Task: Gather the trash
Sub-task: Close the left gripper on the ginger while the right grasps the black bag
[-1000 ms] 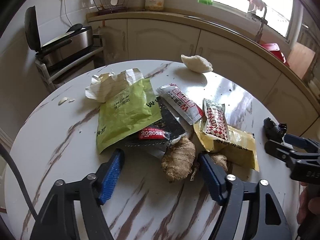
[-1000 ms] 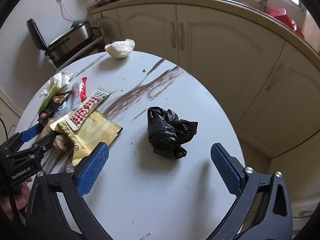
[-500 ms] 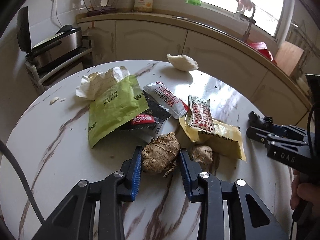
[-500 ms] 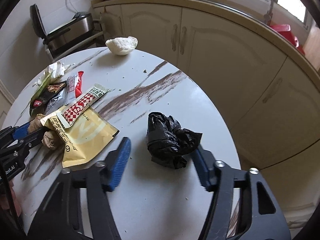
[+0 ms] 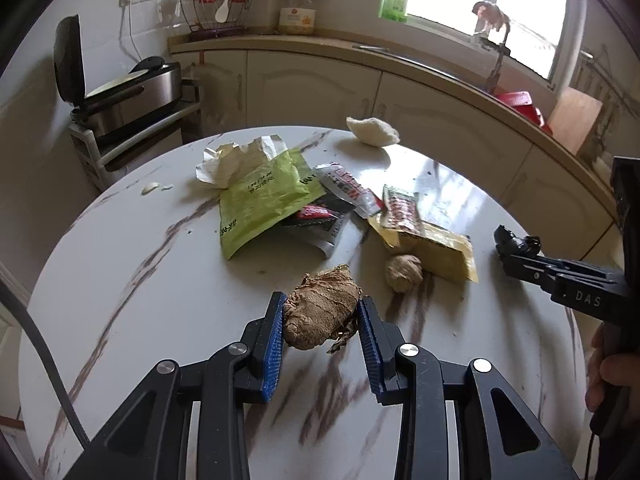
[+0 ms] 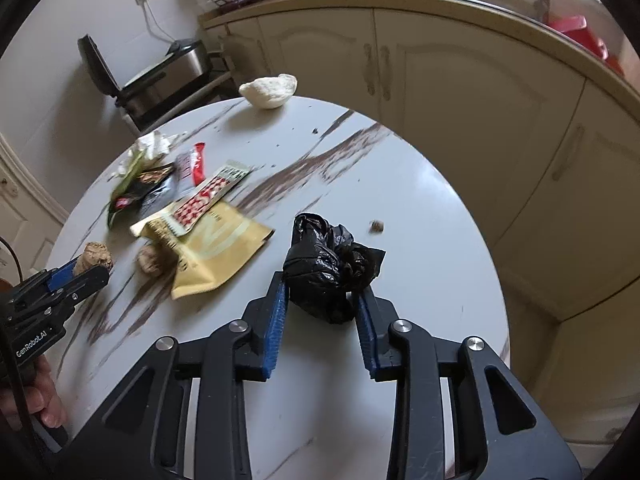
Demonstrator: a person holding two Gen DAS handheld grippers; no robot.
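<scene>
The left tool (image 5: 320, 322) grips the ginger piece (image 5: 320, 312) lengthwise at lower centre; the right tool (image 6: 322, 310), just closing, clamps the black bag (image 6: 330, 268).

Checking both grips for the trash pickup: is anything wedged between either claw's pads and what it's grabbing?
Nothing visible. The left claw pinches the ginger root directly; the right claw, just closing, presses on the crumpled black bag.

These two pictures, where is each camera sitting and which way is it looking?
Left wrist view: sits on the left gripper, looking down past its jaws, shut on a ginger root; the right gripper shows too.
Right wrist view: sits on the right gripper, jaws just closed around a black plastic bag; a hand shows.
Both share the round marble table and yellow wrapper.
</scene>
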